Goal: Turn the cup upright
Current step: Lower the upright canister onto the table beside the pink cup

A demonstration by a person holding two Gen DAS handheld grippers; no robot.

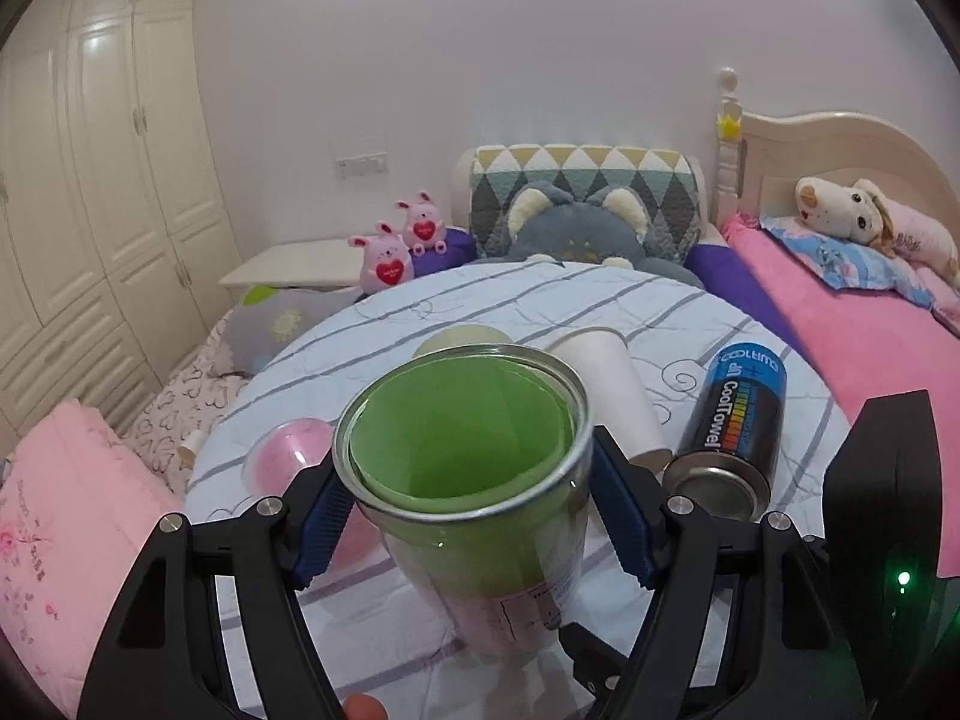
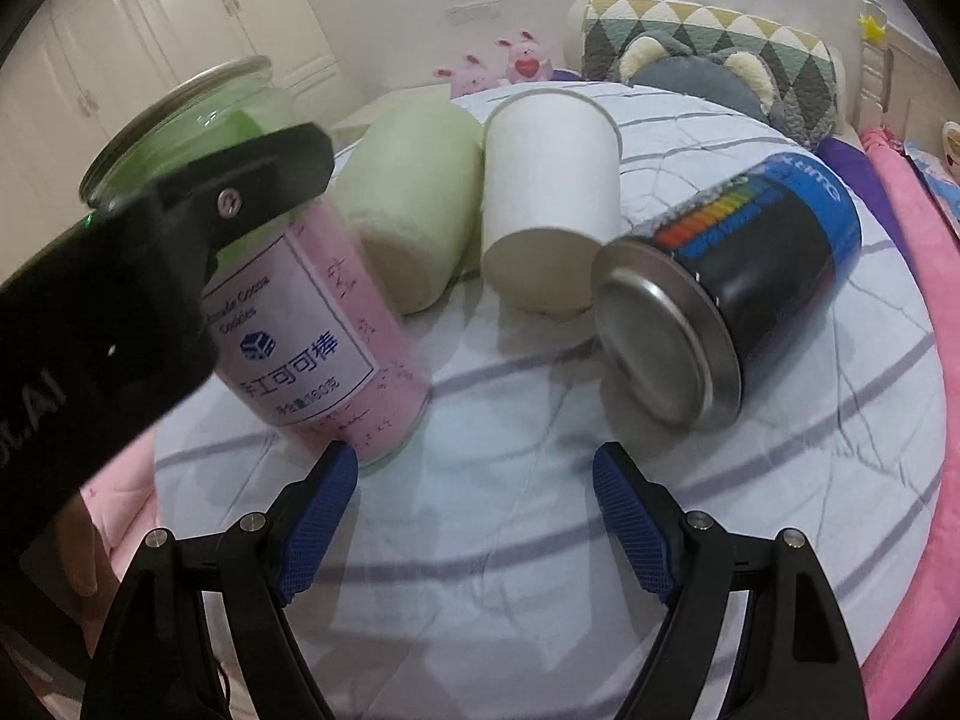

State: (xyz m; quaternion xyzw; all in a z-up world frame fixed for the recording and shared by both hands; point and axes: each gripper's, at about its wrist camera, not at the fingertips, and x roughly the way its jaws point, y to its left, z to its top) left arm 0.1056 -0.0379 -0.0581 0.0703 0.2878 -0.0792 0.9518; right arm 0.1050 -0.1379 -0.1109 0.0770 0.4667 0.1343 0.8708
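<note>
- My left gripper [image 1: 465,501] has its blue pads [image 1: 321,525] pressed against both sides of the jar [image 1: 468,456], a clear can with a metal rim and green lining, gripped just below the rim.
- The jar stands nearly upright, mouth up, tilted a little; in the right wrist view the jar [image 2: 312,300] shows a pink lower half with a white label, and its base is at the cloth [image 2: 480,540], though I cannot tell if it touches.
- My right gripper [image 2: 476,516] is spread wide and holds nothing; it hangs over bare cloth, its left pad [image 2: 321,510] just beside the jar's base.
- A white paper cup [image 2: 549,204] lies on its side behind the jar, bottom toward me.
- A pale green roll [image 2: 414,198] lies to its left, touching it.
- A dark can [image 2: 738,294] with a blue band lies on its side to the cup's right, its metal end toward me, touching the cup.
- A pink dome lid [image 1: 288,456] sits on the cloth left of the jar.
</note>
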